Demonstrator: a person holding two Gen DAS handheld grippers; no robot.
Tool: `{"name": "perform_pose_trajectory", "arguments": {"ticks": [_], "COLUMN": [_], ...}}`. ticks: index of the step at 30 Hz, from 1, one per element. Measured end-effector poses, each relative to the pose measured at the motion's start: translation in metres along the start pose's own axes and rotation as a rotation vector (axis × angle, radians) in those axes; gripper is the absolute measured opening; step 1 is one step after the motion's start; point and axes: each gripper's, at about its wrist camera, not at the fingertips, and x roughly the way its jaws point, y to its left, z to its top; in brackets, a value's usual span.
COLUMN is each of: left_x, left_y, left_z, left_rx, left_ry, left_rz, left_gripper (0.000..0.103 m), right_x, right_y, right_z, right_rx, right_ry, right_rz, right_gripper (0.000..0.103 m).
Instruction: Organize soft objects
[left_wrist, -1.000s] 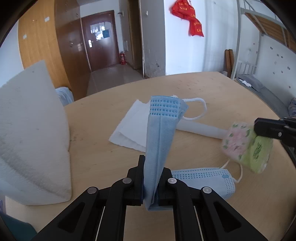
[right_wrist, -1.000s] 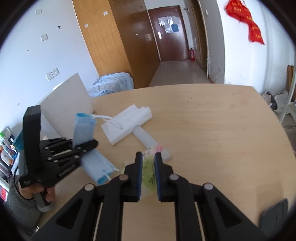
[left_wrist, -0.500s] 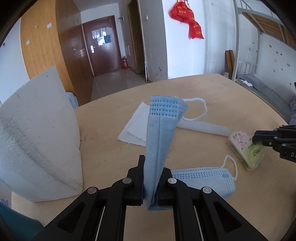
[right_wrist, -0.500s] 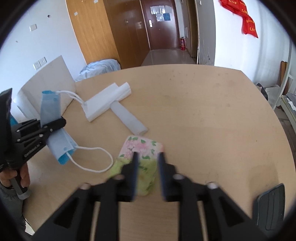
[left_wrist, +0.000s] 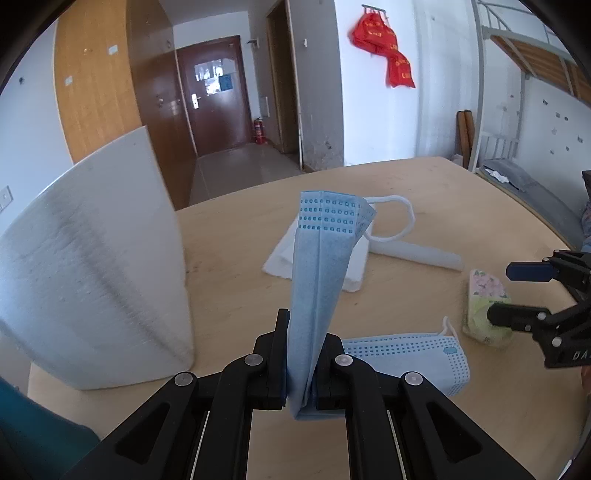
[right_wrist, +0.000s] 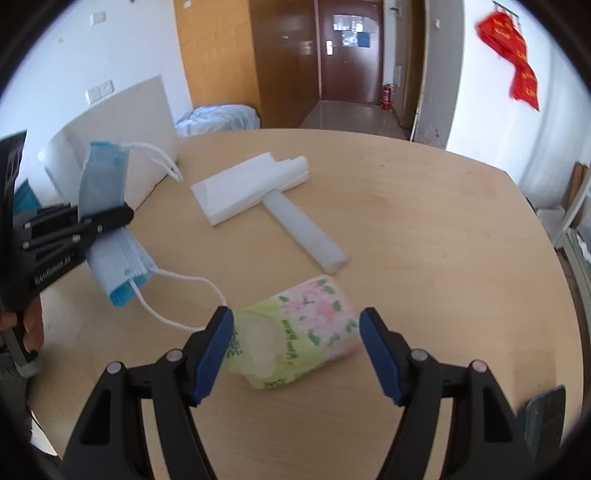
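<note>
My left gripper (left_wrist: 301, 354) is shut on a blue face mask (left_wrist: 323, 254) that stands upright between its fingers; it also shows in the right wrist view (right_wrist: 103, 181). A second blue mask (left_wrist: 406, 356) lies flat on the round wooden table (left_wrist: 236, 280), seen under the left gripper in the right wrist view (right_wrist: 122, 269). My right gripper (right_wrist: 295, 345) is open, its jaws wide on either side of a floral tissue pack (right_wrist: 299, 336) lying on the table; the pack (left_wrist: 484, 301) also shows in the left wrist view.
A folded white sheet stack (right_wrist: 251, 184) and a white foam strip (right_wrist: 304, 232) lie mid-table. A large white foam board (left_wrist: 92, 258) stands at the left. A dark phone (right_wrist: 545, 417) lies near the right edge.
My right gripper let go of the tissue pack, which now lies on the table, and opened wide. My left gripper kept its hold on the mask.
</note>
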Motion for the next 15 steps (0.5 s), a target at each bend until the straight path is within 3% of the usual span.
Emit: {"name": "perform_pose_trajectory", "arguments": {"ticks": [15], "left_x": [-0.004], "left_y": [0.001], "left_z": [-0.005], "left_rx": [-0.006], "left_ry": [-0.011], "left_rz": [-0.015], "left_gripper": [0.009], "right_x": [0.019], "right_y": [0.015], "right_z": [0.0], "right_rx": [-0.062], "right_ry": [0.058], "right_rz": [-0.017], "right_gripper": [0.071]}}
